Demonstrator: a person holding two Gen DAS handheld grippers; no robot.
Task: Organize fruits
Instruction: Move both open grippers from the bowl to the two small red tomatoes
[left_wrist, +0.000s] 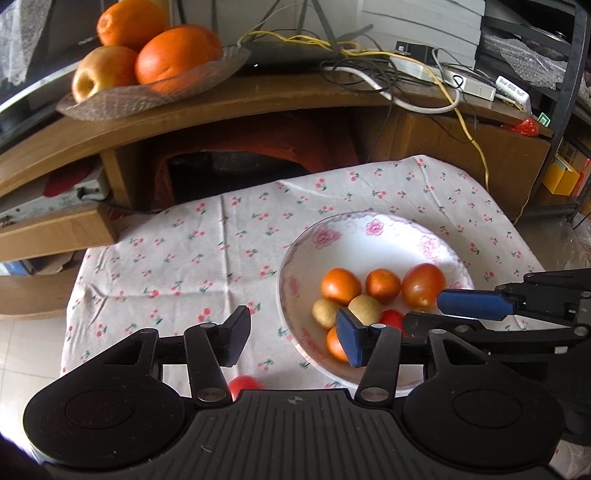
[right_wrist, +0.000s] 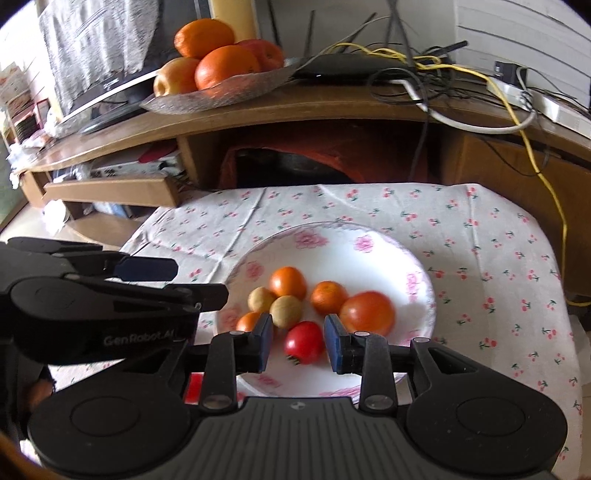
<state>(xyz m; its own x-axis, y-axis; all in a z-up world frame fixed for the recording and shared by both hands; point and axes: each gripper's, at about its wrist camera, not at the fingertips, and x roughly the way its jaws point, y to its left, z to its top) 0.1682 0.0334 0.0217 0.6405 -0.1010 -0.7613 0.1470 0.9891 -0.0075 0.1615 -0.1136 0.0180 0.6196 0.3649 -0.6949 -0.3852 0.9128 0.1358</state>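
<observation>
Right gripper astride red tomato

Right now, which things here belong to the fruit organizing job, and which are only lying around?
Part of the job:
- floral plate
- red tomato, between the open right gripper fingers
- large tomato
- small oranges
- two tan fruits
- open left gripper

Just lying about:
- cables
- glass dish of big oranges and apples on the wooden shelf
</observation>
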